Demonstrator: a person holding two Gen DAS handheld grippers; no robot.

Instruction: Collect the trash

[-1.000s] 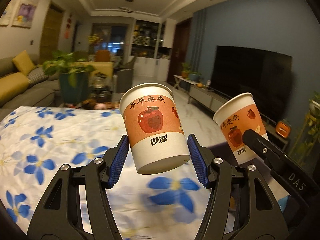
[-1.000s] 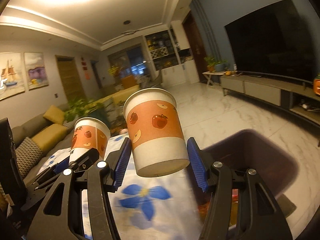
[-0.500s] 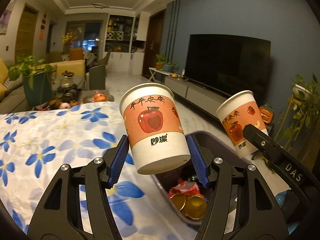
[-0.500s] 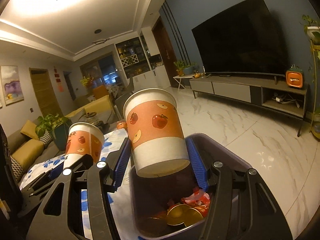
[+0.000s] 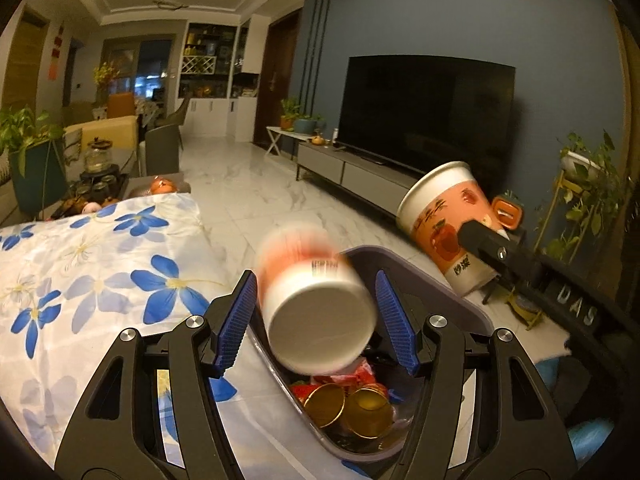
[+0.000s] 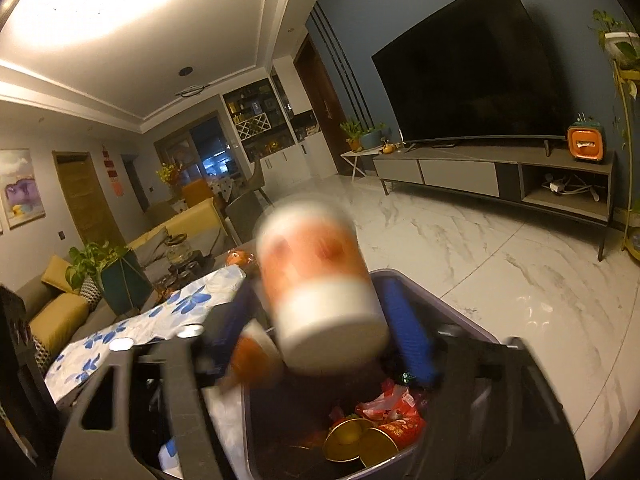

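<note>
Two paper cups with orange apple bands are over the dark bin [image 5: 404, 258]. In the left wrist view one cup [image 5: 316, 312] is blurred and tipped, base toward me, dropping between the pads of my left gripper [image 5: 316, 280], which is open. The second cup [image 5: 444, 224] tilts beside my right gripper's black finger [image 5: 500, 248]. In the right wrist view that cup [image 6: 320, 280] is blurred and sliding down between the blurred, spread fingers of my right gripper [image 6: 320, 292] above the bin [image 6: 464, 316]. Gold tins [image 5: 344, 404] and red wrappers [image 6: 396, 412] lie inside.
The table with its blue-flower cloth [image 5: 100, 272] lies left of the bin. A marble floor [image 6: 500, 260] stretches beyond, with a TV [image 5: 424, 112] on a low console. Potted plants [image 5: 592, 184] stand at the right, with a sofa [image 6: 60, 312] to the left.
Both grippers swung from over the table to above the bin. Both cups have slipped lower between the fingers; the left one has tipped over. The right fingers have spread.
</note>
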